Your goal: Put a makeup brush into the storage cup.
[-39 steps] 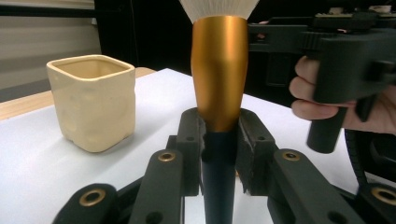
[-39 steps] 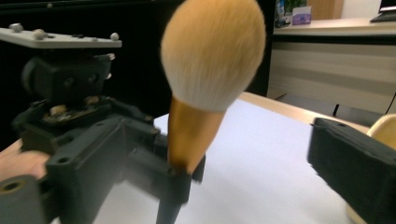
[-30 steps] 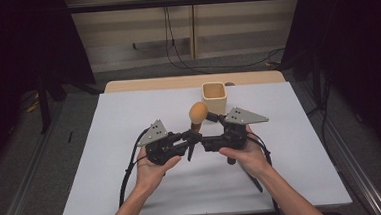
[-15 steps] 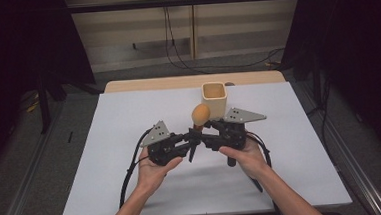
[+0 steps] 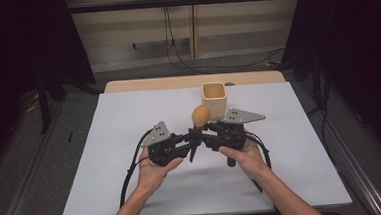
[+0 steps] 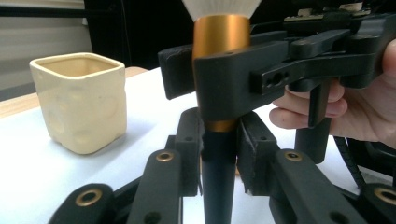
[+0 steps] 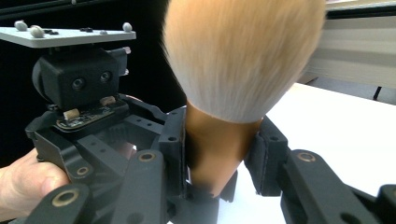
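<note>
While both hands meet over the middle of the white tabletop [image 5: 130,141], a makeup brush [image 5: 199,118] stands upright between two handheld grippers, its tan bristle head uppermost. Behind it, toward the far edge of the tabletop, sits a cream square cup [image 5: 214,97], near the brush but apart from it, its mouth open to the high camera.

The left gripper [image 5: 190,140], held in the person's left hand [image 5: 155,170], reaches in from the left; its jaws pinch the brush low down, on the black handle just under the gold ferrule, as the left gripper view shows [image 6: 219,154]. The right gripper [image 5: 202,134], held in the right hand [image 5: 244,154], comes in from the opposite side and sits higher: its jaws are closed on the gold ferrule itself, directly below the bristles, seen in the right gripper view [image 7: 219,149]. In the left gripper view the right gripper's black jaws cross in front of the ferrule, just above the left gripper's own pads [image 6: 254,154].

The brush [image 7: 233,60] is held clear of the tabletop, roughly vertical, with its handle tip hanging below the two grippers. A grey three-cornered plate tops each gripper, and black cables [image 5: 132,166] trail back toward the person.
</note>
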The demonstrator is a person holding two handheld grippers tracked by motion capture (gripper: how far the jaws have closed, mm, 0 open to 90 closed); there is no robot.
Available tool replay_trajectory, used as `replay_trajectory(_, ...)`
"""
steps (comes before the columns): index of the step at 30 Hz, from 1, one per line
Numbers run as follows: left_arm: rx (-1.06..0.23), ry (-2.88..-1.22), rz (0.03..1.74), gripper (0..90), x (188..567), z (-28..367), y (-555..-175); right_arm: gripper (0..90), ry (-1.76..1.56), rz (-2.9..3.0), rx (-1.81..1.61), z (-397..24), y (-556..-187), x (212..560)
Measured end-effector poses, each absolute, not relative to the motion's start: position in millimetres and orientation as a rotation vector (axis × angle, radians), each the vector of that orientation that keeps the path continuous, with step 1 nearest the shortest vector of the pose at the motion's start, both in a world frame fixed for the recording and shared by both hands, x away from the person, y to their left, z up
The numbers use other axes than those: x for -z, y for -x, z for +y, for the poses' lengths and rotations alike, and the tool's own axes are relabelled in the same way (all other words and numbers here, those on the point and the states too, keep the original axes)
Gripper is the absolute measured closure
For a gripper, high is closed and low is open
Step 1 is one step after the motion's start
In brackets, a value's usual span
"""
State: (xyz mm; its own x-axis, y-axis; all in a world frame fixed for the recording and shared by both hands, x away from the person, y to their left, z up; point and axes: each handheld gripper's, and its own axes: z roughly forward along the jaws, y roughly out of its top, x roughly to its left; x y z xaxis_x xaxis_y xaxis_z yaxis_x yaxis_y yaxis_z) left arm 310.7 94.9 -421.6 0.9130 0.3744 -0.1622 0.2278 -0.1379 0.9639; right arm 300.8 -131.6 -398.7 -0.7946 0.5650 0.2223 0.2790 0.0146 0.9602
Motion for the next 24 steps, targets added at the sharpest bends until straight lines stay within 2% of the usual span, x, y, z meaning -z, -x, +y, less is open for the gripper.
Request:
replay_trajectory(4,-0.132,-1.735,0.468,68.7,423.2,95.6,-311.1,63.0,-0.881,2.071,-1.854,-134.1,-301.3,398.0)
replay_trajectory(16,-0.122,-1.757,0.488,55.5,425.8,95.3,-309.0,63.1,-0.869,2.062,-1.841,-137.2,-300.1,396.6)
replay_trajectory(22,-0.14,-1.763,0.513,43.0,425.6,97.5,-308.1,63.1,-0.871,2.06,-1.829,-139.6,-300.6,396.2)
replay_trajectory(24,-0.138,-1.767,0.517,41.7,425.0,98.5,-307.4,63.1,-0.858,2.06,-1.836,-140.5,-300.8,395.6)
